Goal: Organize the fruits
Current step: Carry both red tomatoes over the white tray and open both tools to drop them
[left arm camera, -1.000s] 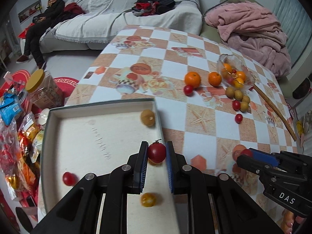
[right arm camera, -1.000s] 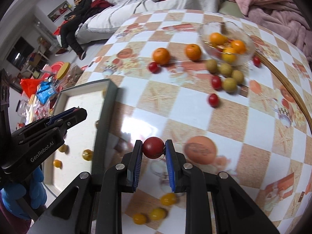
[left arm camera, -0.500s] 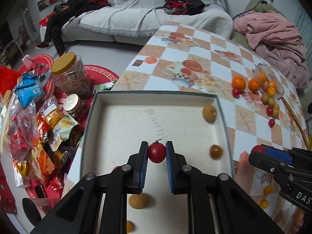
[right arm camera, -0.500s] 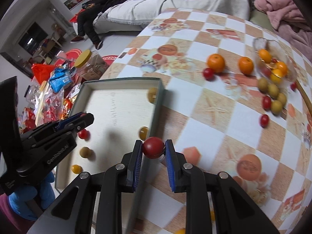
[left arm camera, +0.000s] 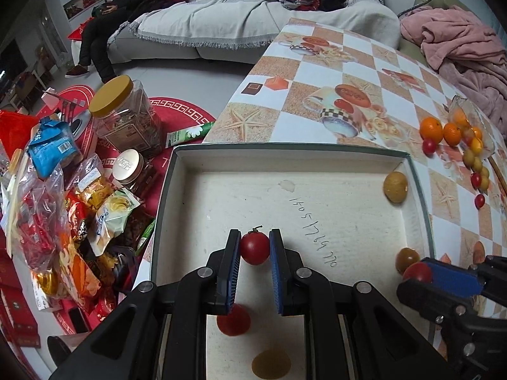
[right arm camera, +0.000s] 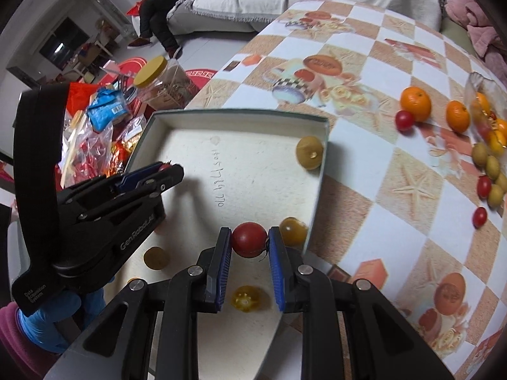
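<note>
My left gripper (left arm camera: 253, 248) is shut on a red cherry tomato (left arm camera: 254, 248) and holds it over the white box (left arm camera: 285, 161). My right gripper (right arm camera: 248, 243) is shut on another red cherry tomato (right arm camera: 248, 243) over the box's right part (right arm camera: 320, 171). In the box lie a red tomato (left arm camera: 233, 319), yellow-brown fruits (left arm camera: 395, 186) and a yellow tomato (right arm camera: 245, 297). On the table, oranges (right arm camera: 415, 103), red tomatoes (right arm camera: 404, 119) and green fruits (right arm camera: 492, 166) lie by a glass bowl (right arm camera: 488, 107).
The checkered tablecloth (left arm camera: 348, 72) covers the table. Left of the table, snack bags (left arm camera: 50, 145) and jars (left arm camera: 123, 117) crowd the floor. A sofa with a seated person (left arm camera: 114, 9) stands behind. A pink blanket (left arm camera: 459, 41) lies at the far right.
Both grippers have moved left from the table over the box, each still holding its tomato. The right gripper now hangs above the box's right side.
</note>
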Motion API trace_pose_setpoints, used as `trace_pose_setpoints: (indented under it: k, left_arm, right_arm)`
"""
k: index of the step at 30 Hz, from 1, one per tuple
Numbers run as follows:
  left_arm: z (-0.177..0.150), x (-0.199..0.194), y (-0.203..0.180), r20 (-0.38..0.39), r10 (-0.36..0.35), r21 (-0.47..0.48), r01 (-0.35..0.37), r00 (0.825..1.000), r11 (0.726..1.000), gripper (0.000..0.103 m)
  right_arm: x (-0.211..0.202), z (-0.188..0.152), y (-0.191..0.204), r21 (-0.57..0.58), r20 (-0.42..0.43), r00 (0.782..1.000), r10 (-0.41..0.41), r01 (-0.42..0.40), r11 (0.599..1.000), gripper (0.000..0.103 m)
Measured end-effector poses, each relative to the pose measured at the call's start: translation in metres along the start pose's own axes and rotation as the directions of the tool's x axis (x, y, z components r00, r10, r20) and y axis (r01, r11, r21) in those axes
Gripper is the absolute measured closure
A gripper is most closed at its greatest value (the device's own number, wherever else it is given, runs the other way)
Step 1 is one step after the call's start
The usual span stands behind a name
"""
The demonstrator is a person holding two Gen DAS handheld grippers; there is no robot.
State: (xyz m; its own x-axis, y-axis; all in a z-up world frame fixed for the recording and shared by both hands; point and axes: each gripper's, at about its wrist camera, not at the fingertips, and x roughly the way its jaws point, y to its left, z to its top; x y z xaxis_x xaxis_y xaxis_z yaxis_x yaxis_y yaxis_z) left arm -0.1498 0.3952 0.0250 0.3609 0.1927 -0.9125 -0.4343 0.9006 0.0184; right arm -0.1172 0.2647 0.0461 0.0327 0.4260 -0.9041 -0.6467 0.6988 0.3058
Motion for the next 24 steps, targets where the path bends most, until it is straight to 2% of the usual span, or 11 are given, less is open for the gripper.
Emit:
trace_pose_setpoints:
  k: [13,16,18,19,20,22,24]
  left_arm:
    - [0.001,0.012,-0.001,-0.03,0.013,0.022,-0.013,0.999,1.0,0.082]
    - [0.002,0.012,-0.001,-0.035,0.012,0.028,-0.011,0.999,1.0,0.082]
    - [0.002,0.012,-0.001,-0.035,0.034,0.029,-0.033,0.999,0.999,0.067]
    - [0.003,0.011,0.0,-0.033,0.037,0.026,-0.036,0.999,0.999,0.04]
    - [0.002,0.008,0.001,-0.013,0.041,0.016,-0.041,0.999,0.999,0.032]
    - [0.002,0.004,0.002,0.01,0.046,0.015,-0.046,0.999,0.999,0.032]
    - [0.003,0.006,0.002,-0.007,0.044,0.018,-0.044,0.999,0.999,0.032]
  right_arm:
    - [0.029,-0.008,0.009,-0.052,-0.068,0.997,-0.036,0.032,0.998,0.077]
    - [0.03,-0.008,0.013,-0.074,-0.067,0.997,-0.044,0.039,0.996,0.074]
    - [0.029,-0.008,0.014,-0.085,-0.067,0.997,-0.037,0.031,0.996,0.068]
    - [0.028,-0.009,0.015,-0.093,-0.065,0.997,-0.037,0.03,0.995,0.065]
    - [0.027,-0.01,0.016,-0.101,-0.063,0.997,-0.037,0.03,0.994,0.059]
    - [0.024,-0.012,0.017,-0.116,-0.054,0.998,-0.035,0.028,0.993,0.051]
    - [0.02,-0.015,0.018,-0.126,-0.047,0.999,-0.025,0.019,0.992,0.047]
